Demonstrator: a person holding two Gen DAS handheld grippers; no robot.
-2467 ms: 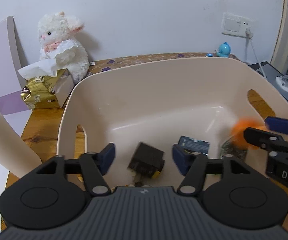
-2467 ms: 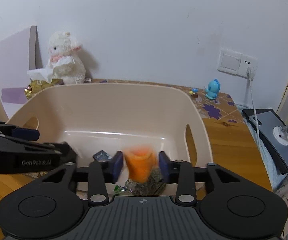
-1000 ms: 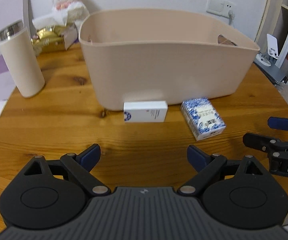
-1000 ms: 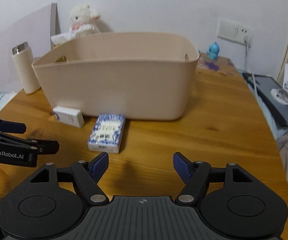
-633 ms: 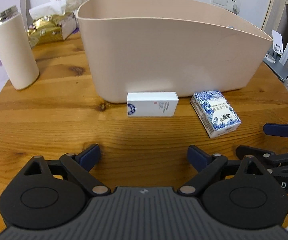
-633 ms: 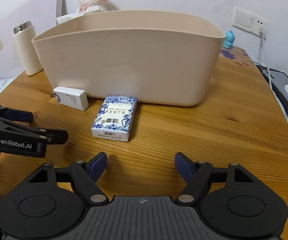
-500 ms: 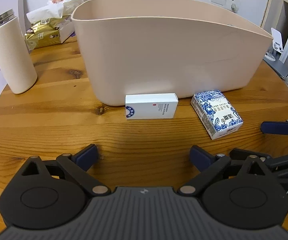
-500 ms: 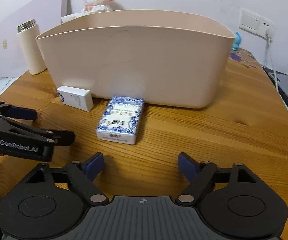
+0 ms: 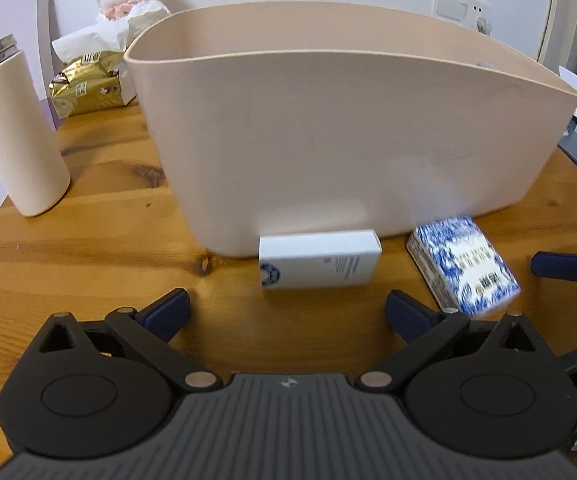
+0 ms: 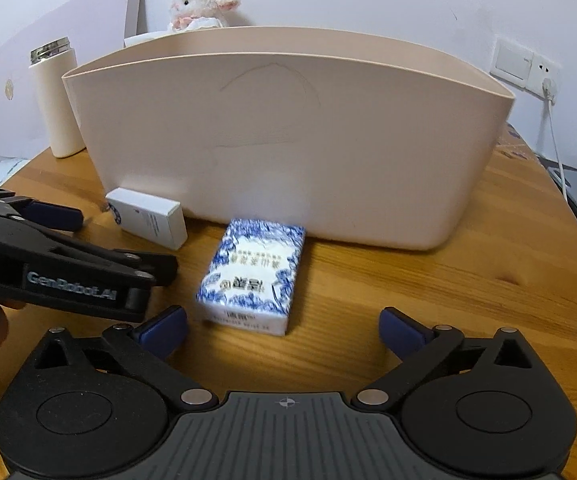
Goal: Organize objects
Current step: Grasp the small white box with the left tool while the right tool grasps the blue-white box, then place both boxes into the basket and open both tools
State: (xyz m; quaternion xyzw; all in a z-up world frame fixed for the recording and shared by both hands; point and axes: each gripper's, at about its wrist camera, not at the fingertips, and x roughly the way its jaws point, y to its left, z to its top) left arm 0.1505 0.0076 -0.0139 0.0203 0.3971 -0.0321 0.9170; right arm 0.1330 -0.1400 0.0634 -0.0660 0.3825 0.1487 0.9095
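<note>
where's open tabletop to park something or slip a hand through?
Free: the wood right of the blue-patterned pack, in front of the bin, and the strip between thermos and bin. Crowded: the bin's front foot, where the white box and the pack lie with both open hand-held grippers nearby.

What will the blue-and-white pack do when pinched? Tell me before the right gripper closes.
The blue-and-white pack looks like a soft wrapped tissue pack, so it will probably squash slightly. Lying flat on the table, it should not roll. It is likely light.

Table (image 9: 100,248) (wooden): bin (image 9: 348,128), 2 boxes (image 9: 318,264).
</note>
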